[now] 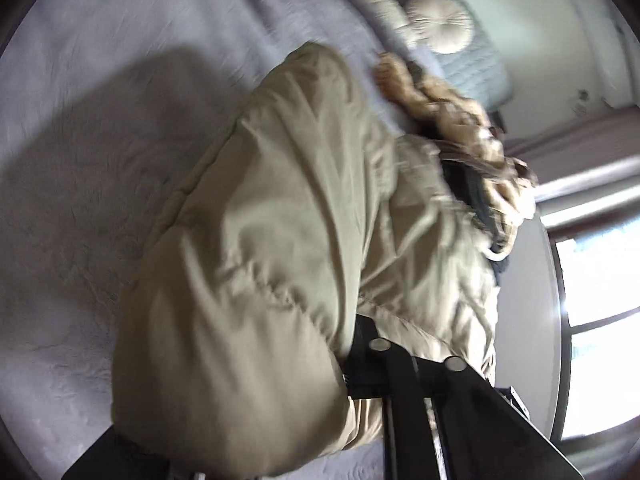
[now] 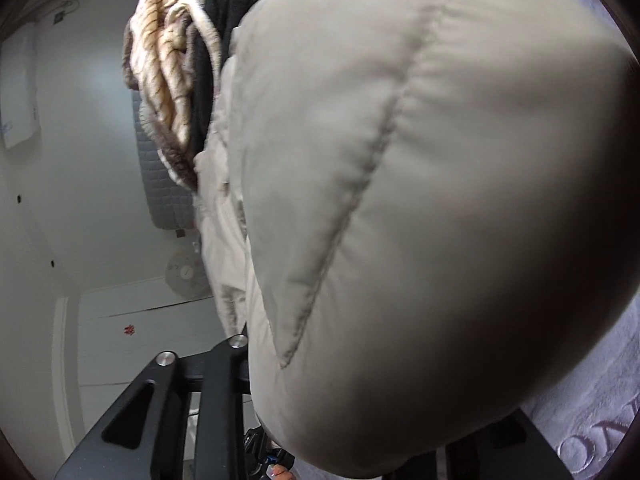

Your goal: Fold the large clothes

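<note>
Clearly the beige padded coat point(image 1: 288, 216) is in hand at both ends: it fills the middle of the left wrist view, bulging up off the pale bed point(image 1: 80, 128), and swells across most of the right wrist view. The left gripper point(image 1: 404, 356) sits at the lower centre of its frame, its fingers pinching a thick roll of the coat's fabric. The right gripper point(image 2: 224, 360), at the lower left of its frame, has one black finger pressed against the coat's edge; the other is hidden behind the padding, so the pinch looks real but cannot be seen in full.

The fur-trimmed hood point(image 1: 452, 120) and a dark lining point(image 2: 216, 40) lie at the far end, toward the upper right in the left view and the upper left in the right view. A round cushion point(image 1: 438, 22) rests beyond, at the top of the left view.

To do this fold well, both grips should probably stay firm and level, carrying the held edge over together so the puffy panels land square. Slippery shell fabric may creep out, so a slow, even sweep seems wise, then pressing air out before letting go.
</note>
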Tool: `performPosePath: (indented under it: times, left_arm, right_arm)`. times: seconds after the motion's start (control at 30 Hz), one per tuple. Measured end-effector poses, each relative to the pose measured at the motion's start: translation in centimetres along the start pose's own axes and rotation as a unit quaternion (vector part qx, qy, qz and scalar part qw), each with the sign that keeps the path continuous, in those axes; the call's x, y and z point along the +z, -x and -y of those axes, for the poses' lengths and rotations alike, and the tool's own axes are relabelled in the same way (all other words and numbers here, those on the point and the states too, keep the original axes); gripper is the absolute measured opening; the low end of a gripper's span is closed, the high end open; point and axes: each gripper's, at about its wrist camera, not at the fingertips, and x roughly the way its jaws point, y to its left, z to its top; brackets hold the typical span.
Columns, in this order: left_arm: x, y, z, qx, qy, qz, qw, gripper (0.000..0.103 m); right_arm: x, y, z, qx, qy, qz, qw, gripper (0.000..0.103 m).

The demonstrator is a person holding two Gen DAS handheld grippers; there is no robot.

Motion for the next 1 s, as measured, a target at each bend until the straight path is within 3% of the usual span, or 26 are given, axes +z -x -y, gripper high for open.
performPosePath:
  times: [0.17, 0.33, 0.5, 0.67, 0.7, 0.77, 0.8, 0.9, 1.0]
  left_arm:
    - [-1.0, 3.7, 1.1, -0.035, -0.037, -0.006, 0.9987, 0.015]
    - [-4.1, 7.4, 0.1, -0.049, -0.047, -0.039, 0.997, 0.015]
    - [-10.0, 10.7, -3.7, -0.031, -0.049, -0.11, 0.9922, 0.015]
    - [-12.7, 9.7, -7.0, -0.007, -0.026, -0.15, 0.9884, 0.017]
    - [-12.7, 9.3, -7.3, -0.002, -0.02, -0.153, 0.9881, 0.02]
    - [-12.8, 8.8, -7.6, 0.029, -0.015, -0.156, 0.9872, 0.049]
    - [-12.7, 8.8, -7.5, 0.052, -0.017, -0.154, 0.9865, 0.055]
    - [-12.4, 9.5, -6.5, 0.083, -0.033, -0.161, 0.9829, 0.058]
    - [-12.1, 10.7, -5.7, 0.123, -0.056, -0.165, 0.9769, 0.073]
  right_arm:
    - [-1.9, 2.2, -1.5, 0.022, 0.03, -0.023, 0.999, 0.024]
    - [-5.5, 5.8, 0.3, 0.02, 0.025, -0.045, 0.998, 0.024]
    - [-9.0, 9.4, 4.3, 0.012, -0.001, -0.066, 0.998, 0.024]
    - [-9.4, 10.0, 8.6, -0.012, -0.029, -0.07, 0.997, 0.031]
    - [-9.3, 9.7, 8.9, -0.016, -0.031, -0.069, 0.997, 0.034]
    - [-9.4, 9.7, 8.9, -0.03, -0.027, -0.066, 0.997, 0.04]
    - [-9.4, 9.7, 8.6, -0.038, -0.026, -0.065, 0.997, 0.042]
    - [-10.0, 10.3, 7.9, -0.072, -0.022, -0.067, 0.995, 0.054]
    - [-10.7, 11.2, 6.5, -0.098, -0.008, -0.065, 0.993, 0.077]
